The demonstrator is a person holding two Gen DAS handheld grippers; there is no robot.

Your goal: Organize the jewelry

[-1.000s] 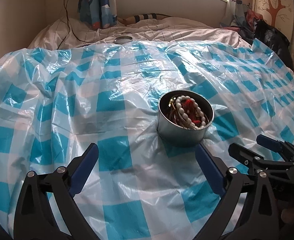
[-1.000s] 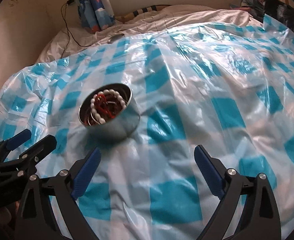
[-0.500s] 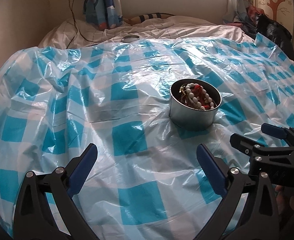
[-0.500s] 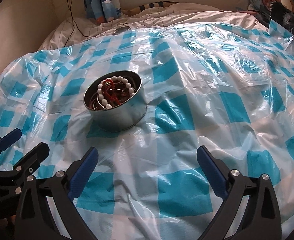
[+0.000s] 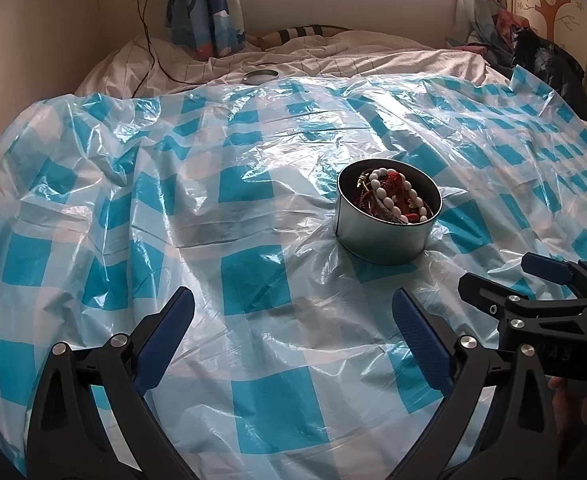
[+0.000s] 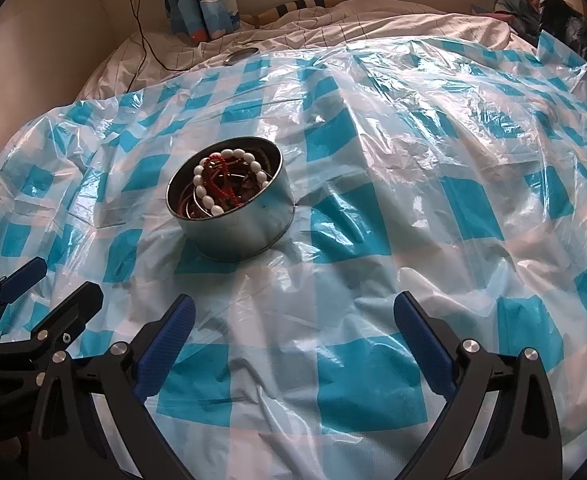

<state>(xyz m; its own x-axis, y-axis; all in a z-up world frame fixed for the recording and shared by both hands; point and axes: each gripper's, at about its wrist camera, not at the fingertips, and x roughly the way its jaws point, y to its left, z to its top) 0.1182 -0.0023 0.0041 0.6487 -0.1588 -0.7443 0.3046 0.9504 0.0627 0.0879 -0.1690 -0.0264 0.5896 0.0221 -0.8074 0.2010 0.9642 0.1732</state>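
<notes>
Tin: my round metal tin (image 5: 387, 236) stands upright on the blue-checked plastic sheet (image 5: 253, 272), lid off.
Jewelry: a white bead bracelet (image 6: 229, 182) lies on top of red beads (image 6: 223, 188) and tangled bangles inside.
Left gripper (image 5: 291, 336): my fingers spread apart, empty, short of the tin.
Right gripper (image 6: 293, 340): likewise spread, empty.
Left view only: window, tree decal (image 5: 549, 4).
Both: lid (image 6: 242, 55) far back.

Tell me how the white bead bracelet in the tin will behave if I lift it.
The white bead bracelet probably droops, being strung beads. It lies across a red strand in the tin, so that may come along. The smooth beads could slip from the tongs.
</notes>
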